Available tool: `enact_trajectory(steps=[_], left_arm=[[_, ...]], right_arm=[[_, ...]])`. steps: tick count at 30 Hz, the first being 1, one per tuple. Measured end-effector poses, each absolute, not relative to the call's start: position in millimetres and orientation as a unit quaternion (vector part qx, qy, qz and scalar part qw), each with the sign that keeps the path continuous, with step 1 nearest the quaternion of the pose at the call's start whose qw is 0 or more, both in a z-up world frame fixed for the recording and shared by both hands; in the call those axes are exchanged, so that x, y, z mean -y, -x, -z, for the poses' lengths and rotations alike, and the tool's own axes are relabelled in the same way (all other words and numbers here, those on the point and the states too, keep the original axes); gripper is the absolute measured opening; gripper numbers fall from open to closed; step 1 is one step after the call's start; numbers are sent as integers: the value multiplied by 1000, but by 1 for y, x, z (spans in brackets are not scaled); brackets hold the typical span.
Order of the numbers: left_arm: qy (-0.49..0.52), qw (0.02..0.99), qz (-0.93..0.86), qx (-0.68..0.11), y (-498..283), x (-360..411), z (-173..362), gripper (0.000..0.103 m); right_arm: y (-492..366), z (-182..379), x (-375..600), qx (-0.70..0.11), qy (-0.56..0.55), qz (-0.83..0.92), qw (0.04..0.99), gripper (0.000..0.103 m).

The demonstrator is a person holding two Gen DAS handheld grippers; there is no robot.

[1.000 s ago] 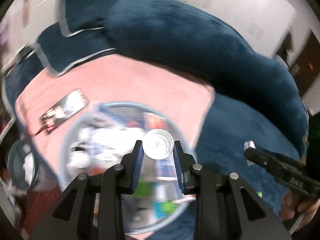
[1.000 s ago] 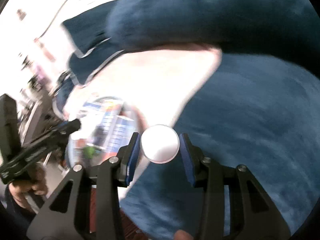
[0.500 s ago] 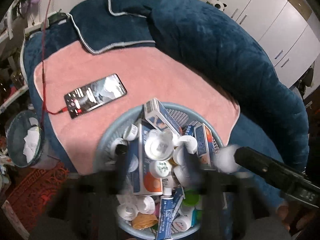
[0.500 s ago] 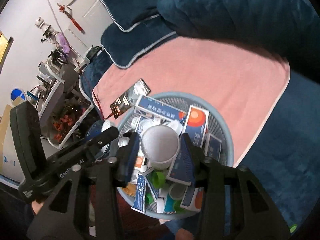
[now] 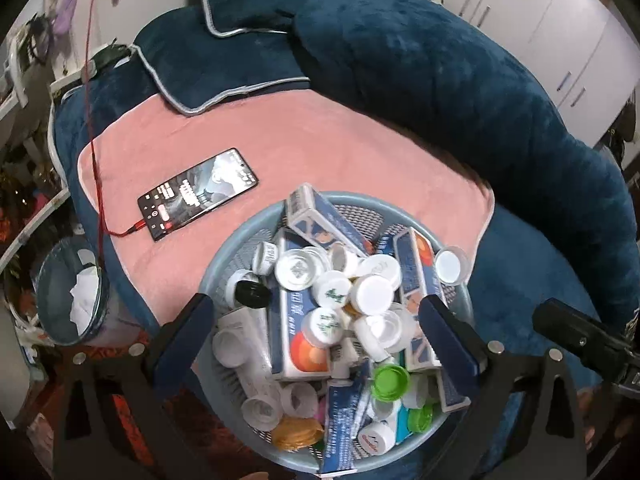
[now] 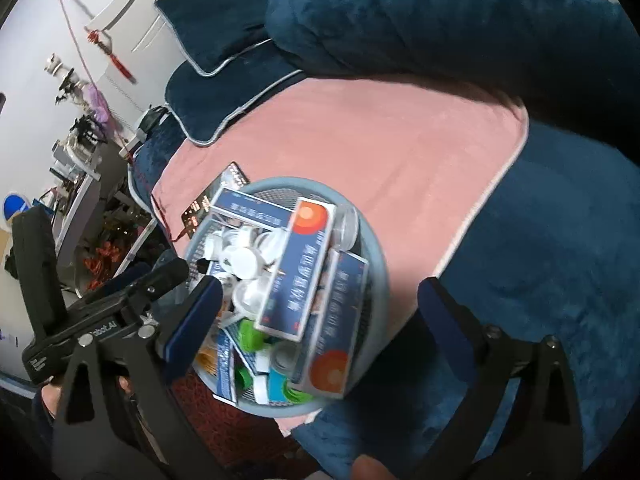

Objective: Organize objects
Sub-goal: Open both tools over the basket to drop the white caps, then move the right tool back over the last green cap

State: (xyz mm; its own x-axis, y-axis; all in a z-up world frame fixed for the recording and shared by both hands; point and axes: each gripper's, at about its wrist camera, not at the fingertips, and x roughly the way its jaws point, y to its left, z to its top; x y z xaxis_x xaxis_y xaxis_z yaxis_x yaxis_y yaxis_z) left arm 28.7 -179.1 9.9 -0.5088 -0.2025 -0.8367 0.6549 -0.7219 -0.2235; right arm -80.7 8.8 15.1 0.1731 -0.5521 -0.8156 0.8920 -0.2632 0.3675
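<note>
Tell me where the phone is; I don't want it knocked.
In the left wrist view the phone lies screen up on the pink blanket, up and left of the blue basket, with a red cable plugged into its near end.

A deep blue plush sofa (image 5: 460, 92) with piped cushions (image 6: 224, 92) is filling most of the view, a pink blanket (image 5: 320, 152) lying across its seat. White cupboard doors (image 5: 560, 28) are standing behind it. Cluttered shelves (image 6: 76, 152) are lining the white wall (image 6: 24, 92), and a red patterned rug (image 6: 224, 420) is covering the floor.
</note>
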Motion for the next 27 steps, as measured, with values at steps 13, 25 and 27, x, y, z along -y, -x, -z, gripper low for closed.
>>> enact_trajectory(steps=[13,25,27], left_arm=[[-451,223,834,-226,7,127,-10,102],[-479,159,849,-156,57,36,-9,102],[-486,149,848,-149,63,24,-6,102]], right_arm=[[138,6,-69,-136,-529,649,530,102],[199,27,-151,-107,-552,681,469,103],[209,30,-166,-104,-555,686,460,103]])
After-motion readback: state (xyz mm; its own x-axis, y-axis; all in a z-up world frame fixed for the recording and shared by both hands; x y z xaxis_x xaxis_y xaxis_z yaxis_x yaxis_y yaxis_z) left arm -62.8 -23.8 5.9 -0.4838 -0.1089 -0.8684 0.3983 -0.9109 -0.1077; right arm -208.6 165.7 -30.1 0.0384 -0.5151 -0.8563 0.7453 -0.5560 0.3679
